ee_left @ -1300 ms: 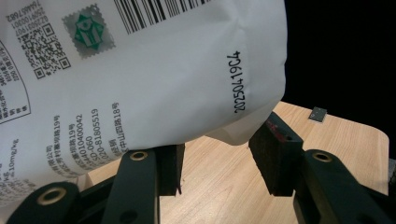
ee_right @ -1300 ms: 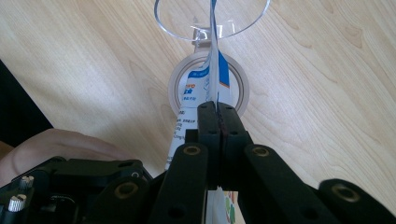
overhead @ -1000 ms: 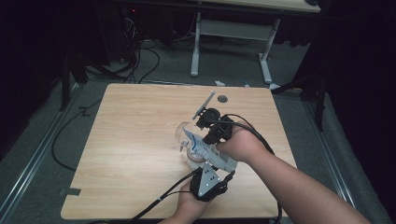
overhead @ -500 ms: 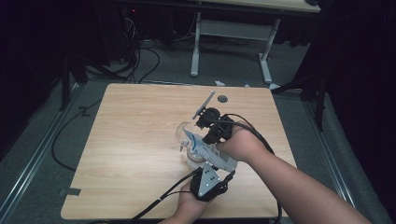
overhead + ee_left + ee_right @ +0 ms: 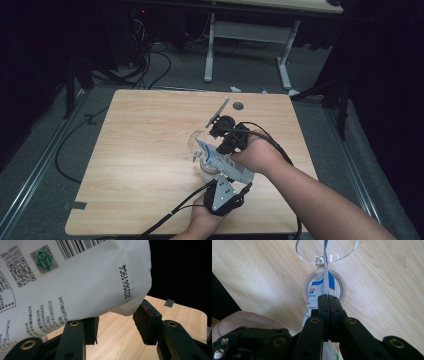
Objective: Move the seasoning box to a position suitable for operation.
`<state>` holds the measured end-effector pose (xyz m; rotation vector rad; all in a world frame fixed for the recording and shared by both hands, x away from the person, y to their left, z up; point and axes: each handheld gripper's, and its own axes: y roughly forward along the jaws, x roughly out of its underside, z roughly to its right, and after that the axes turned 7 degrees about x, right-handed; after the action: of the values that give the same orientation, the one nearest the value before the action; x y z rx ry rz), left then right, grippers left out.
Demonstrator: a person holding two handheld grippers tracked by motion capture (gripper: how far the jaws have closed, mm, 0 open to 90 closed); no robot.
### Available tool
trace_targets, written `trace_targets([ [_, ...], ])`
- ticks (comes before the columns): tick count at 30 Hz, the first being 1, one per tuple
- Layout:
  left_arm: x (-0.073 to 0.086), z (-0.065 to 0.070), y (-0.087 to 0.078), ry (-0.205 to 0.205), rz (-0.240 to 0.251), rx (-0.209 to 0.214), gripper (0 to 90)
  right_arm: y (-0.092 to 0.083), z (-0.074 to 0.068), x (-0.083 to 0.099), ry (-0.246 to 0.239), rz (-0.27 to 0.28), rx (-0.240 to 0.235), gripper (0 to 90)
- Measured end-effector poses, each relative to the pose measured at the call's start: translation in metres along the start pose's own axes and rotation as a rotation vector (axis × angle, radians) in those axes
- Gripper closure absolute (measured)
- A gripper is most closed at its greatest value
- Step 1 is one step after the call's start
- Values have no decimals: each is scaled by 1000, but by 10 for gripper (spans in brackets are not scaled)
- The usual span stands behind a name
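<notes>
You are pouring from the white bag [image 5: 220,161] into the clear cup [image 5: 327,250]. Keep the bag's top edge over the middle of the cup so nothing spills. Tip it slowly.

Your right gripper [image 5: 328,302] is squeezed tight on the thin top edge of the bag, just behind the cup. Hold that pinch firm so the edge does not slip out.

Your left gripper [image 5: 117,327] sits at the bottom of the bag, on the side far from the cup. Its jaws stand on both sides of the bag's corner, but I cannot tell if they press on it. Lift that end gently to help the bag empty.

The cup stands on the bench [image 5: 140,150], near a ring of tape [image 5: 305,287]. Your right arm [image 5: 310,200] reaches over the bench toward the cup, and your left hand [image 5: 200,225] stays low, close to you.
</notes>
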<state>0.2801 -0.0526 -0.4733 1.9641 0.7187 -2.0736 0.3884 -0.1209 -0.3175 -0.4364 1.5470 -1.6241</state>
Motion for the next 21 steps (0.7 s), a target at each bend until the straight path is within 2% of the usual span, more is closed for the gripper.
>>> trace_targets([
  [21, 1, 1, 0, 9, 0, 3, 570, -1, 0, 2, -2, 2, 6, 900],
])
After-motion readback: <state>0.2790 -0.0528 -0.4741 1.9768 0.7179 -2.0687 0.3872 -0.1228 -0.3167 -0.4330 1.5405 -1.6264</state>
